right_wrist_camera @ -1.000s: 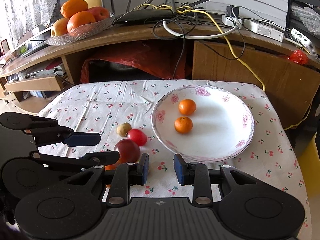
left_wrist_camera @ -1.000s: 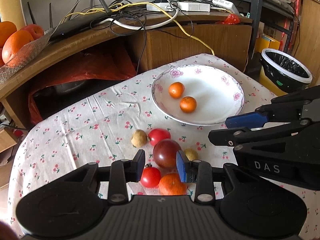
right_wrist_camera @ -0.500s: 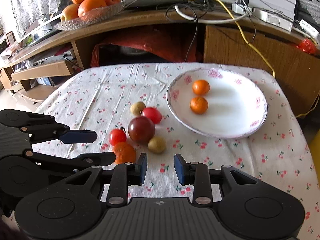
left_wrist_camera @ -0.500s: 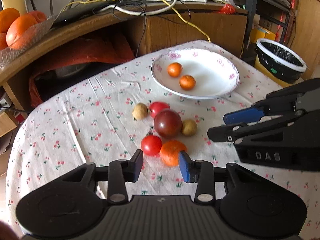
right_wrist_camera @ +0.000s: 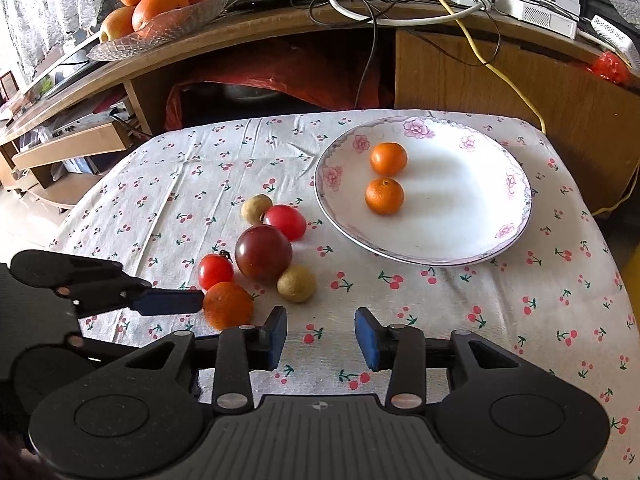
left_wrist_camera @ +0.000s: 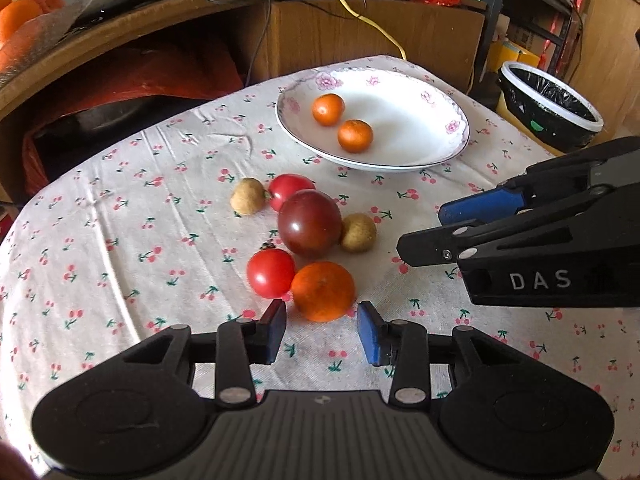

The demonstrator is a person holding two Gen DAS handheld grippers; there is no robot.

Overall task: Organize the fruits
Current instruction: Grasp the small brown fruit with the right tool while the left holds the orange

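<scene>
The left gripper [left_wrist_camera: 322, 332] holds its fingers spread and empty, just short of one loose mandarin [left_wrist_camera: 323, 291] on the table [left_wrist_camera: 120, 240]. The right gripper [right_wrist_camera: 321, 338] is likewise spread, empty. Beside the mandarin lie two red tomatoes [left_wrist_camera: 271, 273], one dark tomato [left_wrist_camera: 309, 223], two brown longans [left_wrist_camera: 358, 232]. Two mandarins sit in the plate [left_wrist_camera: 420, 148].

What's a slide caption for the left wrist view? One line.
Open left gripper faces a round orange mandarin on cherry-print cloth.

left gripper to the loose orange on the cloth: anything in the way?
Nothing visible. The left gripper is open just short of the orange, with bare tablecloth between; the small red tomato touches the orange's left side.
</scene>
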